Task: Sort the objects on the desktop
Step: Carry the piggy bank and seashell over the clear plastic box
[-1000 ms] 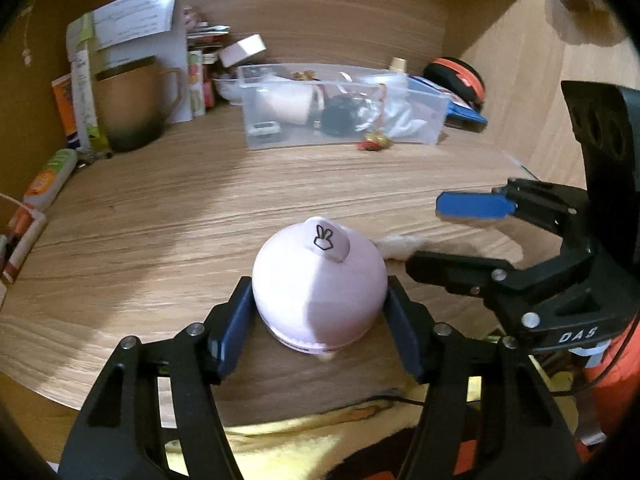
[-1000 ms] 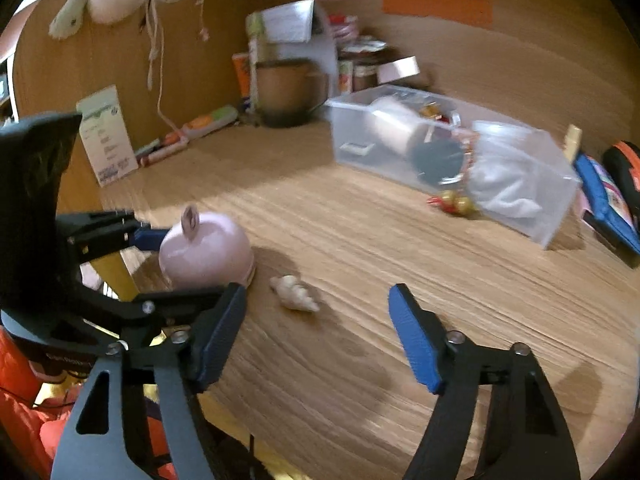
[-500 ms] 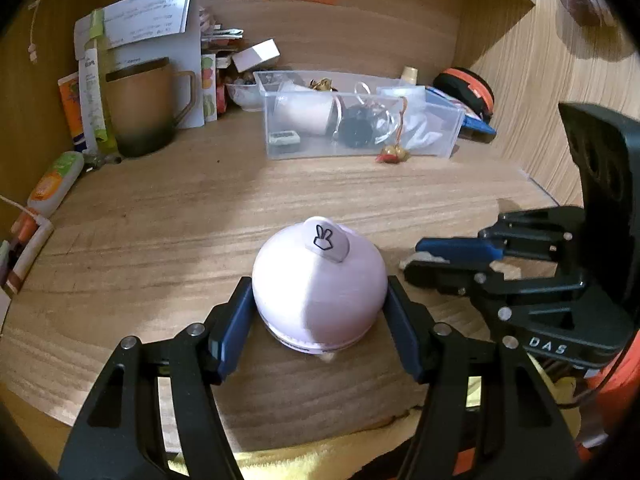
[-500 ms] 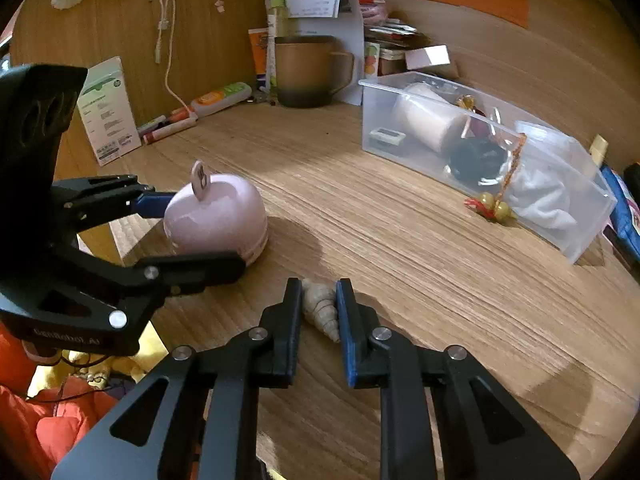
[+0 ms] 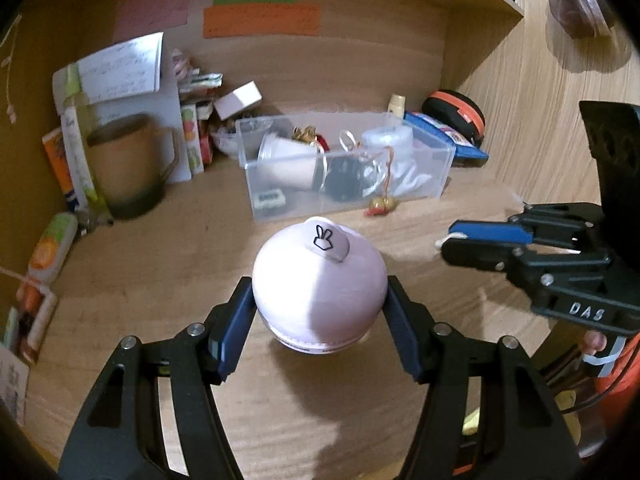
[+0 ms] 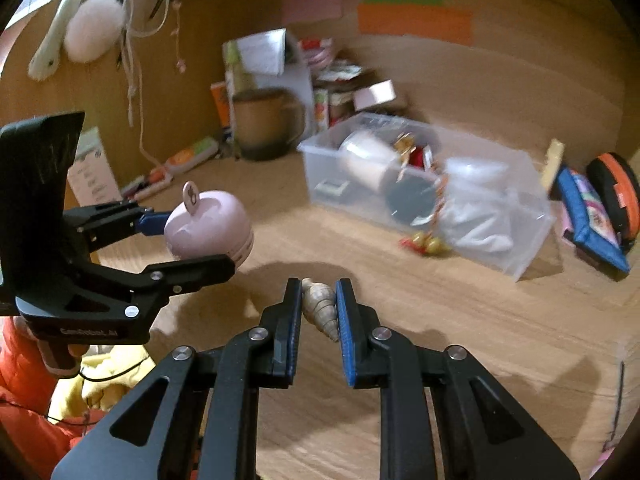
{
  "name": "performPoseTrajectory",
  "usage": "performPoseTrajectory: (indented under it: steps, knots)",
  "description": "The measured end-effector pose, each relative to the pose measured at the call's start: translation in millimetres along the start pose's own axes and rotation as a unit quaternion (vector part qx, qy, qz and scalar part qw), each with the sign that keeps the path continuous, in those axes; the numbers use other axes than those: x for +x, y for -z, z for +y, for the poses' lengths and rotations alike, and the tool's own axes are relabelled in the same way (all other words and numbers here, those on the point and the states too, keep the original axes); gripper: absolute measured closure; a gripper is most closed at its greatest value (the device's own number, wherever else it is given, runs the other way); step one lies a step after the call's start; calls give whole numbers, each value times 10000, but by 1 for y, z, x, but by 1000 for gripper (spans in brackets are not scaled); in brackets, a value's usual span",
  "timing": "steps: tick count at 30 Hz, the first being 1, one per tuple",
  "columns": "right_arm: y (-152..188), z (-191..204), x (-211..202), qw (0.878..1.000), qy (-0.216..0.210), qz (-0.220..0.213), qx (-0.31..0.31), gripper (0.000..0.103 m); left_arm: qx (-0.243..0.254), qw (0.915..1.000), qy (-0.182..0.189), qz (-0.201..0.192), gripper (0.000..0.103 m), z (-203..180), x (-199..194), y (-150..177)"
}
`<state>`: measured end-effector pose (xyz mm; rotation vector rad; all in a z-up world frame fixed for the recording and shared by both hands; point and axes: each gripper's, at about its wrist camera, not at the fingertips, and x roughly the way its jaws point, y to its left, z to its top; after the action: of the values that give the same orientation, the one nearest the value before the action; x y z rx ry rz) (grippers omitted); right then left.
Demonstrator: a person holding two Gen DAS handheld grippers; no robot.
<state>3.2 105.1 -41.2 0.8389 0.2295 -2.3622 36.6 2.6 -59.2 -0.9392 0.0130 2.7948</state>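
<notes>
Left gripper (image 5: 320, 320): I grip the pink dome (image 5: 320, 288), now lifted off the desk (image 5: 160, 272).
Right gripper (image 6: 318, 310): jaws open a second ago; now I have them clamped on the seashell (image 6: 320, 306), raised with it.
Clear bin (image 5: 344, 168): well behind, half full.
Hard to read: bin contents and back clutter are motion-blurred.

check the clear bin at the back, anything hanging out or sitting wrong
Yes. A charm on a cord drapes over the front wall of the clear bin, its gold beads resting outside on the desk. Inside, a white cup lies on its side instead of standing.
</notes>
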Motion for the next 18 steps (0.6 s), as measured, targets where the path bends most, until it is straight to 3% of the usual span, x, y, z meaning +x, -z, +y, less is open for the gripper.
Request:
performPoseTrajectory:
  steps: [18]
  knots:
    - [-56, -59, -33, 9968, 417, -627, 275, 88, 183, 9995, 214, -171, 40, -1, 26, -73]
